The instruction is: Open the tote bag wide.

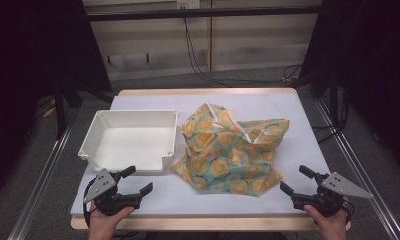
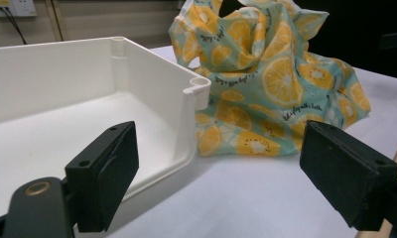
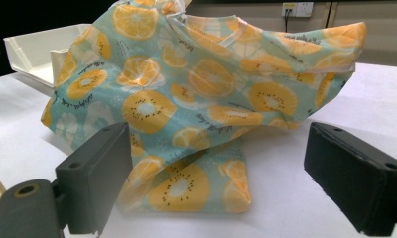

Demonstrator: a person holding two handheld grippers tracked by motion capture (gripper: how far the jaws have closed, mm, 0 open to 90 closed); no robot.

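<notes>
- Crumpled teal cloth (image 1: 233, 155) printed with orange slices and small cursive writing, too blurred to read, lies beside a square white plastic tray (image 1: 130, 140).
- Left gripper (image 1: 137, 181) and right gripper (image 1: 296, 181): jaws spread wide, grasping nothing.

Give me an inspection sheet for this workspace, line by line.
Surface: white table, wooden edge, clean.
Job's things: crumpled orange-print cloth mid-table; empty white tray beside its left edge.
Clutter: nothing seen.
Grippers: left gripper open, near the tray; right gripper open, near the cloth's corner; both hold nothing.
Cables: black cables on the floor behind the table.
Surroundings: grey floor, wall socket, dark drapes either side.
</notes>
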